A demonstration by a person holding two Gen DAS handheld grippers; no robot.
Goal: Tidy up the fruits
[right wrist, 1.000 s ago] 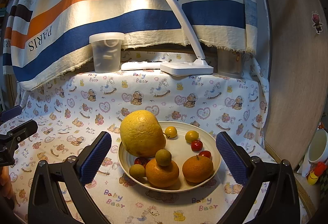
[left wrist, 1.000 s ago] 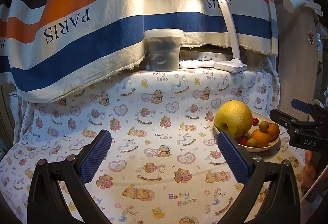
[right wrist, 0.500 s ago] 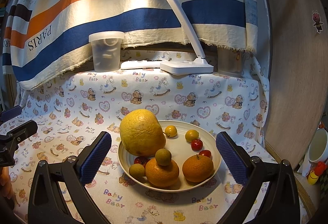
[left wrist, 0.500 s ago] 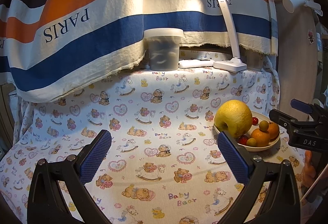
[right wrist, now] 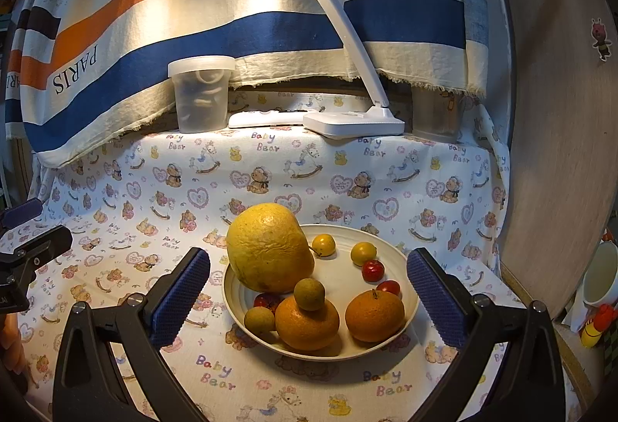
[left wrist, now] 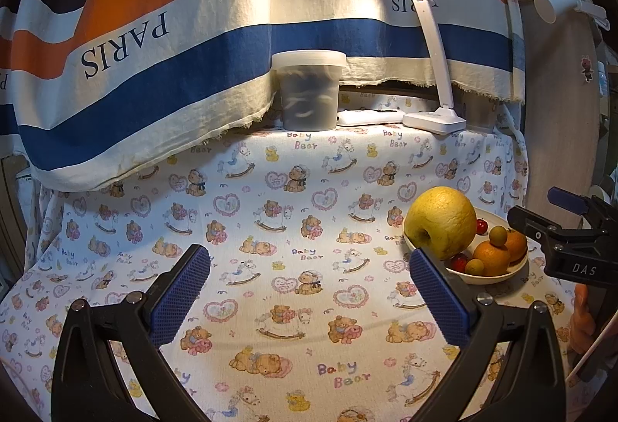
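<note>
Cream bowl (right wrist: 390,343) heaped with fruits (right wrist: 270,248)

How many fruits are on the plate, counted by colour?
Large yellow fruit: 1
Oranges: 2
Small yellow fruits: 2
Small greenish-brown fruits: 2
Small red fruits: 3
Total: 10
</note>
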